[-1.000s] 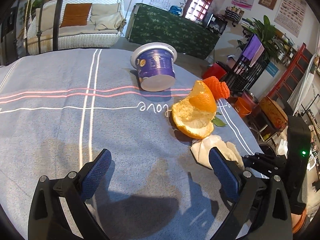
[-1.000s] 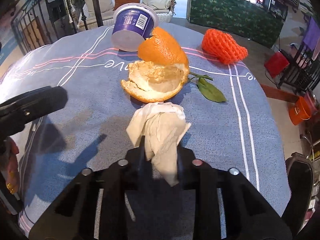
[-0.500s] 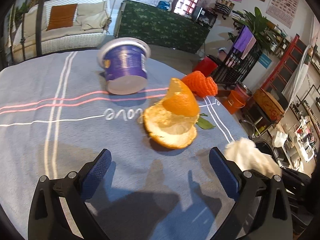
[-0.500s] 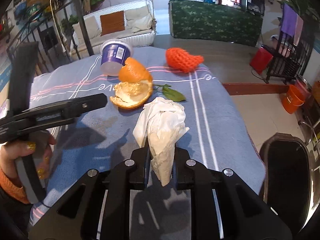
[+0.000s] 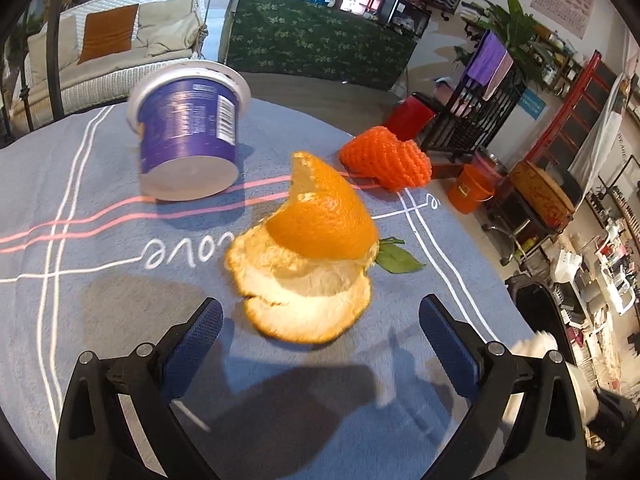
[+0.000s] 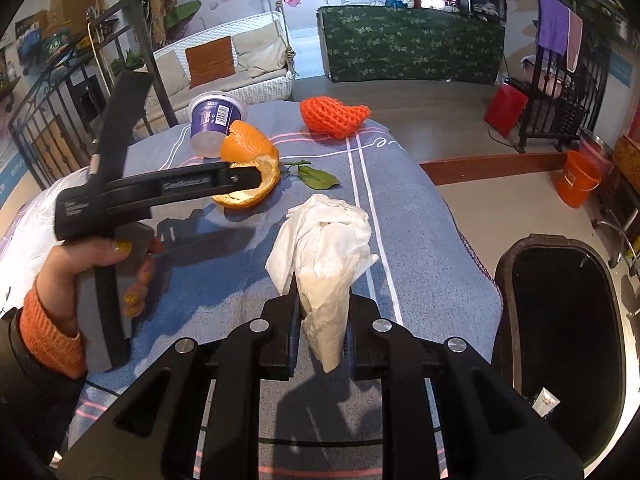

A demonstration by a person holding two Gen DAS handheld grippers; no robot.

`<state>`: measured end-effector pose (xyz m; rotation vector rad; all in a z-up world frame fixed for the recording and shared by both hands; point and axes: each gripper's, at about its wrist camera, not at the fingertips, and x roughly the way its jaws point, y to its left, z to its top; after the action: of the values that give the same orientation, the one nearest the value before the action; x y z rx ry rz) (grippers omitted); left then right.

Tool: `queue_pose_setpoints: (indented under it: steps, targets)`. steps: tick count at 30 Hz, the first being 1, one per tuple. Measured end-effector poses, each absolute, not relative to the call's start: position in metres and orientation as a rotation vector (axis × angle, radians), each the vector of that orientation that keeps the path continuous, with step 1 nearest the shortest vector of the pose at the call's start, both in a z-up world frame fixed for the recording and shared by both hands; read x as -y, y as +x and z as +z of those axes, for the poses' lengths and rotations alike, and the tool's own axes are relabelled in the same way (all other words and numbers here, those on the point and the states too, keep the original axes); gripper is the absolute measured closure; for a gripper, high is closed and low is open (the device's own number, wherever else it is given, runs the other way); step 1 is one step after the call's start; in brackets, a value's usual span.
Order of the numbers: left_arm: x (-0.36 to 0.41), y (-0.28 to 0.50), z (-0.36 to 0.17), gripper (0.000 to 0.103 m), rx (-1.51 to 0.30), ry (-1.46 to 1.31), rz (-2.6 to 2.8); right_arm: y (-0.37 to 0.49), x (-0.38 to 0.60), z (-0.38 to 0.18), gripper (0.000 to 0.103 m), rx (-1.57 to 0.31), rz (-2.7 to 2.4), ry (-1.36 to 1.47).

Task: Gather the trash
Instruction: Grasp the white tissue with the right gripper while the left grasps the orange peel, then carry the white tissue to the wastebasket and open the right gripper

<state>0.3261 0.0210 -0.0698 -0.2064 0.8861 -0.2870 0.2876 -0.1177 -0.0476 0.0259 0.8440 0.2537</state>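
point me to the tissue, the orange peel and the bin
tissue (image 6: 324,248): right wrist view, crumpled upper part.
orange peel (image 5: 308,300): left wrist view, pale inner side.
bin (image 6: 505,280): right wrist view, left rim.

Bright daylight, soft shadows, perhaps edge-blurred.

right gripper clamping tissue, bin beside

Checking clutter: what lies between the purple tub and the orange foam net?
Only bare tablecloth between purple tub and orange foam net; the orange peel sits nearer, seen in the left wrist view.
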Motion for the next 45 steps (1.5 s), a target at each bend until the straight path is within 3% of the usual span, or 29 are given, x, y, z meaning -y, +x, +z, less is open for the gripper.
queue_pose_setpoints:
  steps: [8, 11, 19, 22, 23, 33, 45]
  targets:
    - [0.01, 0.347, -0.071, 0.009, -0.866, -0.101, -0.226, 0.286, 0.126, -0.054, 0.085, -0.863, 0.247, 0.061]
    - [0.013, 0.36, -0.078, 0.025, -0.905, -0.08, -0.197, 0.285, 0.131, -0.055, 0.085, -0.865, 0.241, 0.08]
    - [-0.006, 0.36, -0.078, 0.051, -0.902, -0.121, -0.149, 0.286, 0.132, -0.058, 0.085, -0.869, 0.238, 0.111]
    - [-0.006, 0.356, -0.076, 0.065, -0.89, -0.13, -0.177, 0.285, 0.134, -0.056, 0.085, -0.86, 0.235, 0.112]
    - [-0.003, 0.355, -0.075, 0.078, -0.886, -0.12, -0.188, 0.285, 0.134, -0.056, 0.085, -0.859, 0.234, 0.112]
    - [-0.011, 0.336, -0.065, 0.089, -0.845, -0.147, -0.223, 0.273, 0.149, -0.055, 0.085, -0.853, 0.213, 0.136]
    - [-0.001, 0.279, -0.045, 0.09, -0.793, -0.197, -0.315, 0.252, 0.161, -0.045, 0.085, -0.814, 0.2, 0.16]
